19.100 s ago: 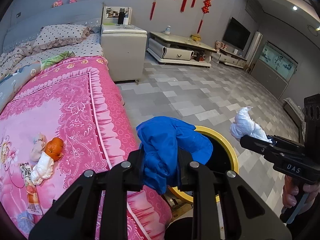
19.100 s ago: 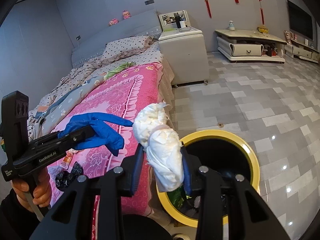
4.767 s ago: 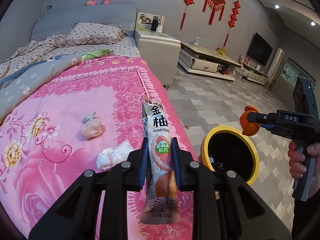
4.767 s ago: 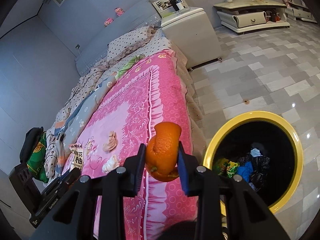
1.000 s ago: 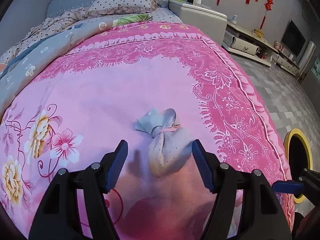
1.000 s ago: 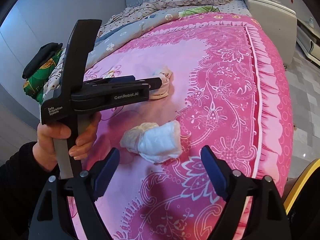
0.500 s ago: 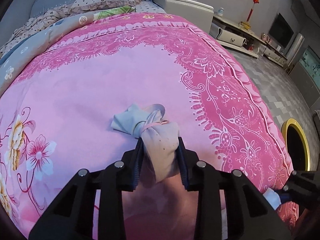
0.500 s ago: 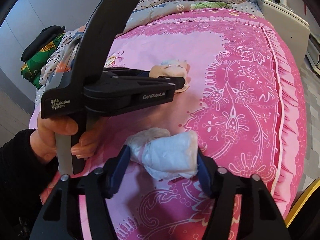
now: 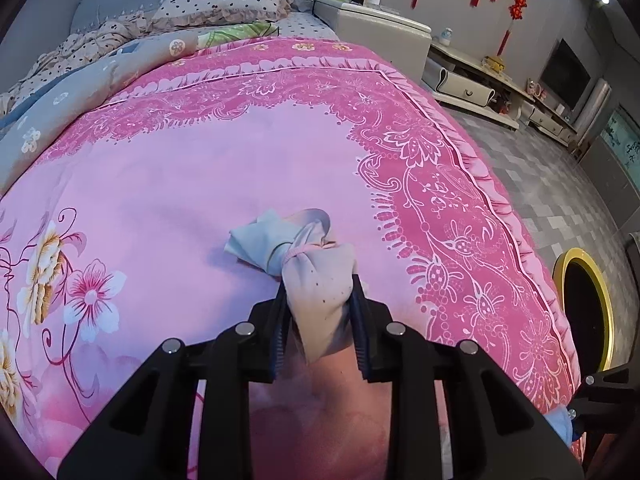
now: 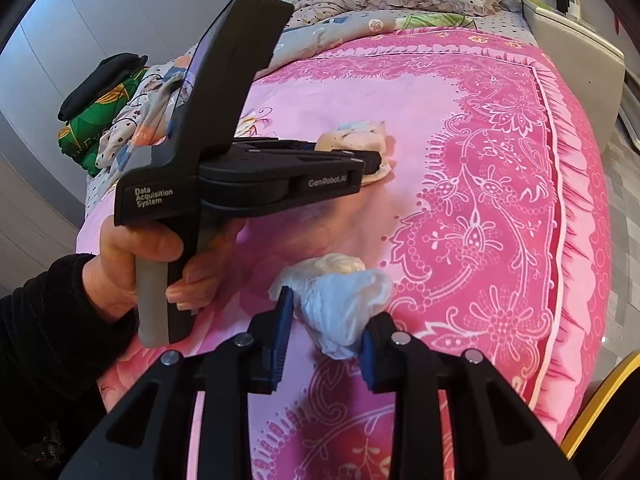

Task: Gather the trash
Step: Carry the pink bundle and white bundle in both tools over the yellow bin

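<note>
Each gripper pinches its own bundle low on the pink floral bedspread (image 9: 200,184), ready for carrying to the yellow-rimmed round bin (image 9: 600,292) at frame right: the left gripper (image 9: 318,312) is clamped on the grey tied cloth bundle (image 9: 316,280), the right gripper (image 10: 326,340) apparently on the white crumpled plastic wad (image 10: 340,300).

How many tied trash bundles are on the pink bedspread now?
2. The beige tied bundle sits mid-bed in the left gripper; the white tied bundle sits nearer the bed's edge in the right gripper. Others may be hidden.
</note>
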Motion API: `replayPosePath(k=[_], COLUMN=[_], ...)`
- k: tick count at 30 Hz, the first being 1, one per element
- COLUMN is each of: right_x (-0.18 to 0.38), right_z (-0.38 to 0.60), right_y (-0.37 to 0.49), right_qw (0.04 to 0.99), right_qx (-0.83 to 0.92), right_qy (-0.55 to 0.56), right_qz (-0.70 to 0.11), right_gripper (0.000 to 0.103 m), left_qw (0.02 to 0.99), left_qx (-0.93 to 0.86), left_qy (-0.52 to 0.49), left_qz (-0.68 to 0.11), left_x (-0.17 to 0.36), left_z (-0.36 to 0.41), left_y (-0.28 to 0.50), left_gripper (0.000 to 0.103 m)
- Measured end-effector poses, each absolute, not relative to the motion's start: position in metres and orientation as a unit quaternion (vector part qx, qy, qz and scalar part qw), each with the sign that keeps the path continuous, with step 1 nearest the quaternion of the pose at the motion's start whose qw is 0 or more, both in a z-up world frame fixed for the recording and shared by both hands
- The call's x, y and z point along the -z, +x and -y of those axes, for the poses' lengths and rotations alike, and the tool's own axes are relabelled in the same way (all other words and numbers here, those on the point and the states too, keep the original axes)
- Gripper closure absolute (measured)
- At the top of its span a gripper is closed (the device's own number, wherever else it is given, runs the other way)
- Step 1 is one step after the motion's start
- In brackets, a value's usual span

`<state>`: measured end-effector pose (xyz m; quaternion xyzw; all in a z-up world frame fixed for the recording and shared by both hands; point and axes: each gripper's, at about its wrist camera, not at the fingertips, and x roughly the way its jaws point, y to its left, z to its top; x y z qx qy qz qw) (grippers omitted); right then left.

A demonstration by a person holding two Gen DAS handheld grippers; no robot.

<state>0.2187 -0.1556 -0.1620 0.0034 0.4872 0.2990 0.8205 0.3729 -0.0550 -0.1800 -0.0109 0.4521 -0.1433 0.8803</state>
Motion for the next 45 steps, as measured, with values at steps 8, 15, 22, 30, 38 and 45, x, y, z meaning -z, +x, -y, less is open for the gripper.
replayPosePath(k=[8, 15, 22, 30, 38, 45], right_x=[0.145, 0.125, 0.103, 0.081, 0.063, 0.046], right_z=[0.183, 0.214, 0.238, 0.269, 0.309, 0.353], right_y=[0.194, 0.173, 0.150, 0.130, 0.118, 0.108], right_qw=[0.835, 0.854, 0.870, 0.885, 0.899, 0.912], right_qx=[-0.281, -0.252, -0.239, -0.219, -0.184, -0.149], right_qy=[0.015, 0.041, 0.058, 0.081, 0.106, 0.132], right_qz=[-0.473, -0.453, -0.427, -0.402, -0.384, -0.358], right_gripper=[0.076, 0.077, 0.077, 0.076, 0.076, 0.076], left_qw=[0.889, 0.900, 0.906, 0.912, 0.912, 0.910], left_qx=[0.129, 0.123, 0.122, 0.130, 0.166, 0.197], left_qy=[-0.012, -0.034, -0.042, -0.044, -0.033, -0.014], left_qz=[-0.440, -0.417, -0.402, -0.386, -0.373, -0.363], left_x=[0.158, 0.132, 0.110, 0.085, 0.066, 0.055], left_z=[0.052, 0.047, 0.050, 0.068, 0.108, 0.153], left_y=[0.348, 0.316, 0.284, 0.256, 0.234, 0.218], left_gripper=[0.077, 0.077, 0.077, 0.077, 0.077, 0.077])
